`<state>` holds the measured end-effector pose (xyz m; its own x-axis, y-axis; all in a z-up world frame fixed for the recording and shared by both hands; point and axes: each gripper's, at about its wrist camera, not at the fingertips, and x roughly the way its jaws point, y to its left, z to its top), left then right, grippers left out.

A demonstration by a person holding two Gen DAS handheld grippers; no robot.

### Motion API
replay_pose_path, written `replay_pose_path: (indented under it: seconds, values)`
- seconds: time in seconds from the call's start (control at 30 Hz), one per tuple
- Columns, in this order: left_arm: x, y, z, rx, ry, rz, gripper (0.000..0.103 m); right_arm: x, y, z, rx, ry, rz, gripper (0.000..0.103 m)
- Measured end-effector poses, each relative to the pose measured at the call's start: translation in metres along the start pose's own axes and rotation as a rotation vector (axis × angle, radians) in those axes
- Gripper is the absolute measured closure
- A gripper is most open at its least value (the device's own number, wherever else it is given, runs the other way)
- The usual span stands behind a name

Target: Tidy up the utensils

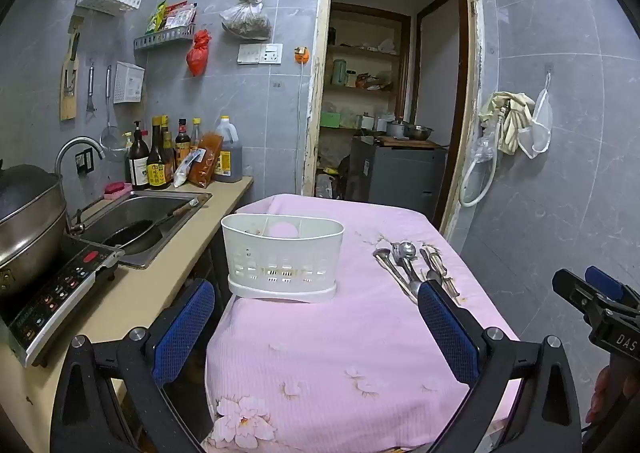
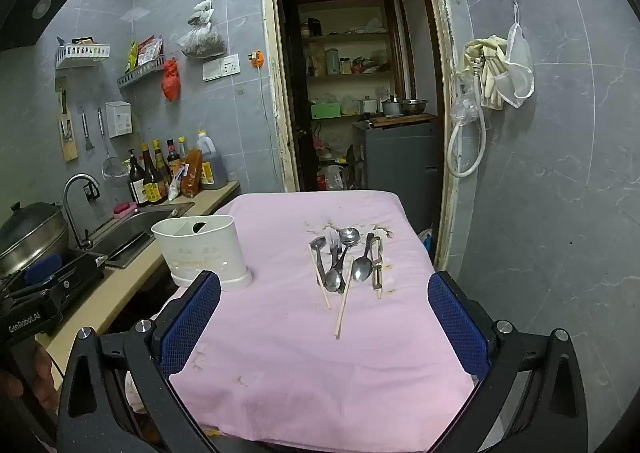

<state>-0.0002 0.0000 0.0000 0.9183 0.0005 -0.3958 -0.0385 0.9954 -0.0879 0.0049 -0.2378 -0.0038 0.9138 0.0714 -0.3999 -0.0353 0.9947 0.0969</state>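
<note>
Utensils [image 2: 346, 261] — spoons, a small ladle and chopsticks — lie in a loose pile on the pink cloth [image 2: 320, 373], to the right of the white caddy [image 2: 202, 251], which stands upright near the cloth's sink-side edge and looks empty from here. I hold the left gripper [image 1: 316, 329] with its jaws spread wide, short of the caddy and holding nothing; the right gripper [image 2: 324, 323] is just as wide and bare, aimed at the pile. By my reading the sorting has not yet begun — this is the approach. My next move calls for lowering the right gripper over a single handle, likely the nearest chopstick [image 2: 343, 309], and pinching it clear of its neighbours.
</note>
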Motion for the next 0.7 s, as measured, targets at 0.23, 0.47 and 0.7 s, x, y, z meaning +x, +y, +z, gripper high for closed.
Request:
replay_pose_path:
  seconds: [0.23, 0.47, 0.7]
  values:
    - [0.0003, -0.0002, 0.0002, 0.0, 0.003, 0.0, 0.001, -0.0005, -0.0011, -0.0003, 0.003, -0.003, 0.003, 0.001]
    - [0.0001, 0.0, 0.0, 0.002, 0.001, 0.001, 0.001, -0.0025, -0.001, -0.0005, 0.005, -0.004, 0.002, 0.001]
    - [0.0, 0.0, 0.0, 0.003, -0.001, 0.002, 0.001, -0.0032, -0.0012, -0.0016, 0.006, -0.004, 0.002, 0.001]
